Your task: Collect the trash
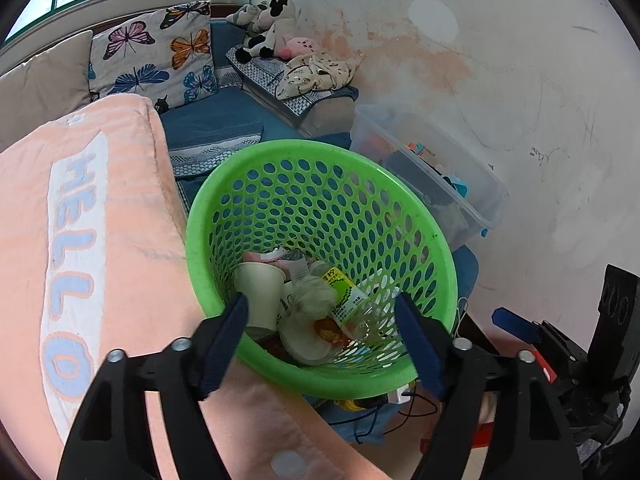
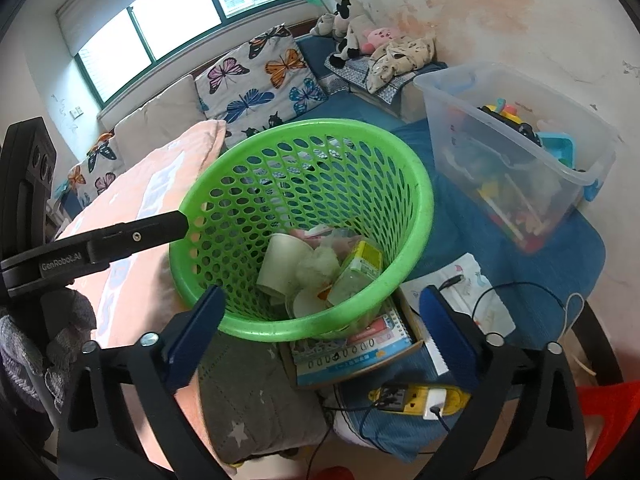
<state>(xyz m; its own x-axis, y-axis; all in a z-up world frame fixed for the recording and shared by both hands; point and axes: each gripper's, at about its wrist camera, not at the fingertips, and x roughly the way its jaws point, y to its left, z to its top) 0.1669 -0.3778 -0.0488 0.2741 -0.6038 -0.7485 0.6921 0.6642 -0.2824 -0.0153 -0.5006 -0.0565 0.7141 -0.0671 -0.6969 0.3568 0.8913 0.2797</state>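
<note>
Both the left gripper (image 1: pixel 322 340) and right gripper (image 2: pixel 320 330) hover with fingers apart and empty above the green perforated basket (image 2: pixel 416 216) of cups and a bottle, so the next piece of trash likely needs locating.

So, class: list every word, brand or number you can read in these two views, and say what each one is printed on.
"HELLO": pale blue letters on the peach blanket.
"GenRobot.AI": white print on the left gripper arm, seen from the right wrist view.
Bottle in the green basket: yellow-green label, print too small to read.
Spiral booklet under the basket: a row of round figures, too blurred to read.
</note>
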